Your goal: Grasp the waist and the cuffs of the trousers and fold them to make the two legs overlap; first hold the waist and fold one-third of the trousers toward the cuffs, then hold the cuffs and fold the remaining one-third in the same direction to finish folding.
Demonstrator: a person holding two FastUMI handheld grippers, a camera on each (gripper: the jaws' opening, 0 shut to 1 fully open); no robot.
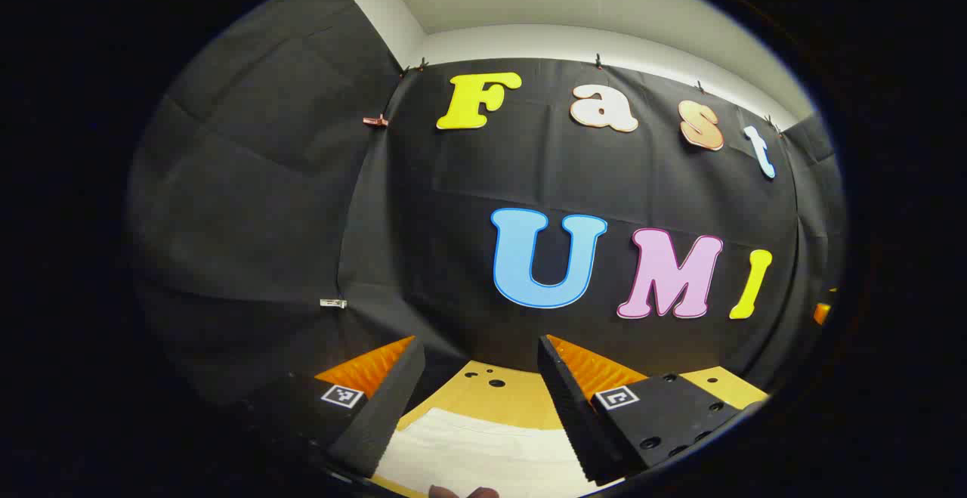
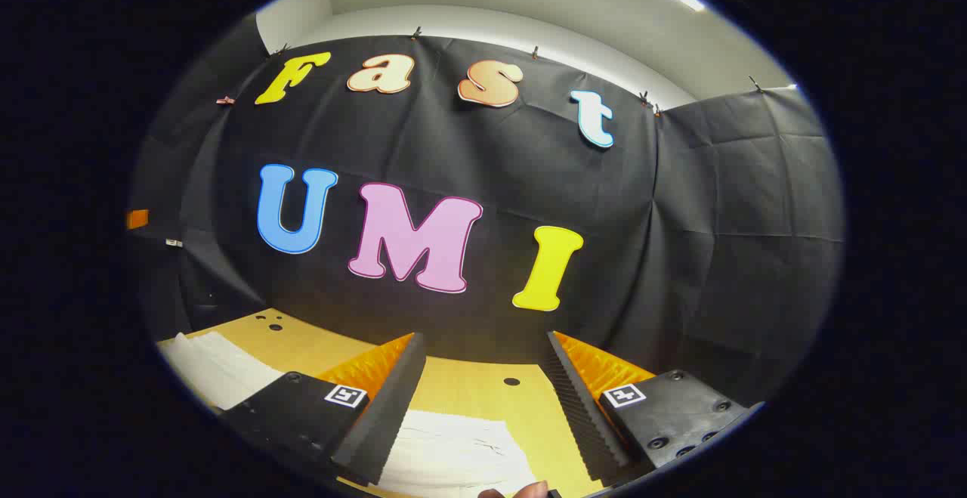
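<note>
White, softly creased fabric trousers (image 1: 483, 453) lie flat on the smooth yellow wooden table (image 1: 514, 396), spreading below both tools. The left gripper (image 1: 480, 385) hangs above them with ridged fingers spread wide, gripping nothing. The right gripper (image 2: 483, 385) is likewise splayed and empty over the cloth; dark round holes (image 2: 511, 382) dot the tabletop ahead.

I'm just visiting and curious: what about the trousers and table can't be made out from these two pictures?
- Left gripper view: the white trousers are cut off by the bottom edge and flanked by the left hand-held gripper; waist or cuffs, unclear.
- Right gripper view: trousers likewise cut off below the right hand-held gripper.
- Most of the table lies out of frame.
</note>
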